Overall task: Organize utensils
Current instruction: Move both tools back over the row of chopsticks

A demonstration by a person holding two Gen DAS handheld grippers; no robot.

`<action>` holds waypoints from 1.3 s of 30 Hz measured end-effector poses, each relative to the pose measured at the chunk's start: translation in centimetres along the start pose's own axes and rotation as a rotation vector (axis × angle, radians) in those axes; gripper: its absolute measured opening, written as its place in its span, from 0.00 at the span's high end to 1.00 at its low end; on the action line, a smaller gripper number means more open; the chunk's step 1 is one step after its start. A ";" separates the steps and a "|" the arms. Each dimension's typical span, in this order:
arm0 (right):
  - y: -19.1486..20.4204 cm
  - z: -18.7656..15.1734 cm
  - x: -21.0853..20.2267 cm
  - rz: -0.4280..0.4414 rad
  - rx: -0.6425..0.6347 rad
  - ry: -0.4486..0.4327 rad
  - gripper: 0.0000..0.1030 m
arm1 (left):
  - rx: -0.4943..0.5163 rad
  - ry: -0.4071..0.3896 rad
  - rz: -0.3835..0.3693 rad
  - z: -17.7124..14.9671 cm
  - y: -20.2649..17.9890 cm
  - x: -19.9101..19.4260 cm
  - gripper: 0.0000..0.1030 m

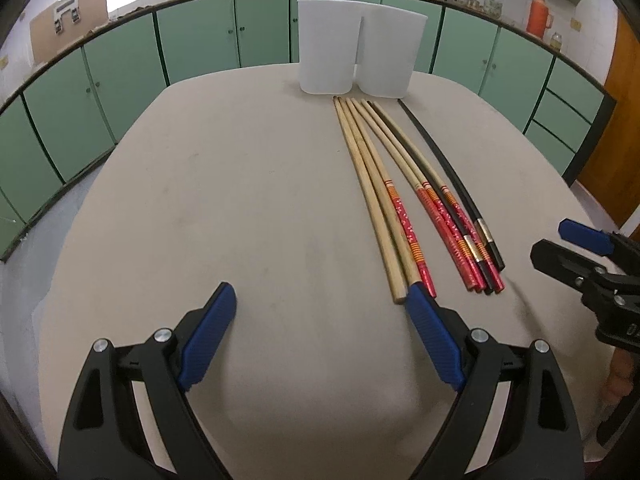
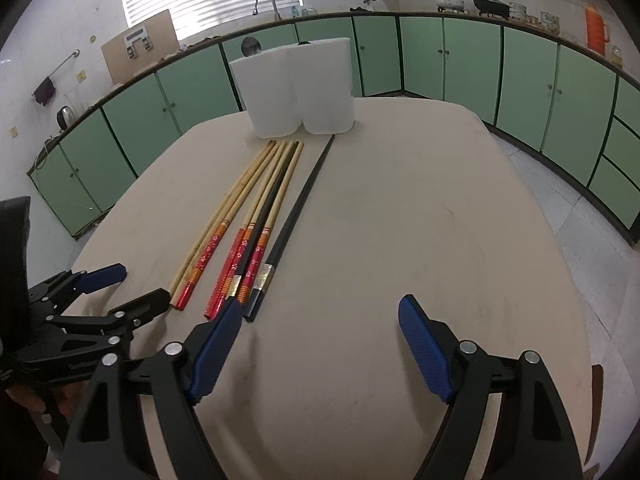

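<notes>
Wide beige table filling both views, kitchen cabinets curving behind. Far ahead of both sets of fingers, a white two-compartment holder upright at the table's far edge, a spoon bowl just peeking above its rim. Between holder and fingers, a fan of chopsticks lying flat, tips toward the holder, butts toward the grippers: plain bamboo ones, red-patterned ones, black ones, most touching or overlapping, one black stick lying slightly apart on the right edge of the bunch. Left gripper low over the table, fingers spread wide, empty; right finger pad at the butt of the bamboo pair, contact not certain. Right gripper likewise spread wide, holding nothing, left pad just beside the butts of the black and red sticks. Nothing sorted yet, by the look of it. Risks from here: closing on the packed bunch and pinching several sticks together; round sticks rolling off under a nudge from a pad; a butt-end grip letting the long stick droop and miss the compartment; both grippers crowding the same bundle and colliding.
</notes>
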State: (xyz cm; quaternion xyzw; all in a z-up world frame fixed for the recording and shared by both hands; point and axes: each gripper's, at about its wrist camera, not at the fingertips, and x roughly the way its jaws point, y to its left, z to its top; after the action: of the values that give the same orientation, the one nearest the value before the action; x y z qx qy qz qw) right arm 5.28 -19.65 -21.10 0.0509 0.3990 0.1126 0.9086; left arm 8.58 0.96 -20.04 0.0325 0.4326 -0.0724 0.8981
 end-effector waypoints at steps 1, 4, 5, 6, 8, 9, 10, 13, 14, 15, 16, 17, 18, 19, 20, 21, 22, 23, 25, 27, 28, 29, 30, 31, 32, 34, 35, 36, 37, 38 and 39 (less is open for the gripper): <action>0.1 0.0 0.0 0.000 -0.004 -0.001 0.23 | 0.012 0.002 0.016 -0.1 -0.2 0.0 0.17; 0.5 -0.1 0.0 -0.004 -0.023 0.001 0.23 | 0.007 0.002 0.028 -0.1 -0.1 -0.1 0.17; 0.7 -0.2 0.0 -0.007 -0.029 0.001 0.24 | -0.001 0.003 0.030 -0.1 0.1 -0.2 0.17; 0.9 -0.3 0.0 -0.012 -0.041 0.004 0.25 | -0.011 0.001 0.036 -0.1 0.3 -0.2 0.18; 1.2 -0.4 0.2 -0.014 -0.062 0.011 0.31 | -0.026 -0.001 0.040 0.0 0.7 -0.3 0.24; 1.4 -0.4 0.4 -0.014 -0.067 0.014 0.33 | -0.033 -0.003 0.041 0.1 1.0 -0.3 0.25; 1.5 -0.4 0.5 -0.014 -0.072 0.020 0.37 | -0.041 -0.005 0.040 0.1 1.2 -0.3 0.28; 1.9 -0.7 1.0 -0.008 -0.085 0.039 0.41 | -0.044 -0.008 0.033 0.2 1.4 -0.4 0.35; 2.1 -0.7 1.0 -0.007 -0.089 0.041 0.42 | -0.045 -0.009 0.030 0.2 1.5 -0.4 0.36; 2.2 -0.8 1.1 -0.010 -0.094 0.042 0.43 | -0.045 -0.010 0.027 0.2 1.5 -0.3 0.37; 2.4 -0.7 1.3 -0.015 -0.099 0.043 0.45 | -0.045 -0.010 0.026 0.3 1.5 -0.3 0.38; 2.6 -0.7 1.3 -0.019 -0.102 0.042 0.46 | -0.045 -0.011 0.025 0.3 1.4 -0.2 0.39; 2.8 -0.7 1.5 -0.027 -0.109 0.041 0.47 | -0.046 -0.011 0.024 0.3 1.4 -0.2 0.39; 2.9 -0.6 1.6 -0.037 -0.117 0.040 0.48 | -0.047 -0.012 0.021 0.3 1.4 -0.2 0.39; 3.2 -0.5 1.8 -0.049 -0.126 0.037 0.48 | -0.046 -0.012 0.020 0.3 1.3 -0.2 0.39; 3.4 -0.5 1.9 -0.058 -0.133 0.034 0.48 | -0.045 -0.012 0.020 0.4 1.3 -0.1 0.40; 3.4 -0.4 2.0 -0.064 -0.140 0.033 0.48 | -0.044 -0.012 0.020 0.4 1.2 -0.1 0.40; 3.6 -0.4 2.1 -0.075 -0.154 0.032 0.48 | -0.044 -0.012 0.020 0.4 1.2 -0.1 0.40; 3.5 -0.4 2.0 -0.095 -0.163 0.030 0.49 | -0.042 -0.010 0.016 0.4 1.2 -0.1 0.40; 2.8 -0.2 1.9 -0.121 -0.146 0.030 0.49 | -0.042 -0.008 0.012 0.5 1.3 -0.1 0.40; 2.4 -0.1 1.8 -0.122 -0.130 0.032 0.49 | -0.042 -0.008 0.012 0.4 1.3 -0.1 0.40; 1.9 0.0 1.7 -0.126 -0.113 0.035 0.49 | -0.043 -0.007 0.013 0.5 1.3 -0.1 0.40; 1.5 0.1 1.6 -0.133 -0.100 0.034 0.49 | -0.043 -0.007 0.013 0.5 1.2 0.0 0.40; 1.3 0.1 1.4 -0.125 -0.093 0.032 0.49 | -0.041 -0.007 0.012 0.5 1.1 -0.1 0.40; 1.2 0.1 1.4 -0.112 -0.088 0.031 0.49 | -0.040 -0.007 0.010 0.5 1.1 -0.1 0.39; 1.4 0.1 1.4 -0.070 -0.081 0.029 0.49 | -0.036 -0.007 0.010 0.5 0.9 0.0 0.39; 1.6 0.1 1.5 -0.065 -0.087 0.032 0.52 | -0.034 -0.007 0.010 0.5 0.8 0.0 0.39; 1.8 0.0 1.8 -0.065 -0.094 0.036 0.54 | -0.031 -0.008 0.009 0.5 0.7 0.0 0.39; 1.9 -0.1 1.8 -0.069 -0.097 0.034 0.58 | -0.028 -0.009 0.009 0.5 0.7 0.0 0.39; 2.0 0.0 1.9 -0.066 -0.098 0.027 0.62 | -0.026 -0.010 0.009 0.4 0.6 0.1 0.39; 2.2 -0.1 1.8 -0.057 -0.099 0.027 0.65 | -0.026 -0.011 0.009 0.4 0.6 0.1 0.39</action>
State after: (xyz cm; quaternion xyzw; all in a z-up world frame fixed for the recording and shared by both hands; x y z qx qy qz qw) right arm 6.10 -17.09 -22.05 -0.0069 0.4064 0.1068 0.9074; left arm 9.07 1.45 -19.84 0.0226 0.4285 -0.0628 0.9011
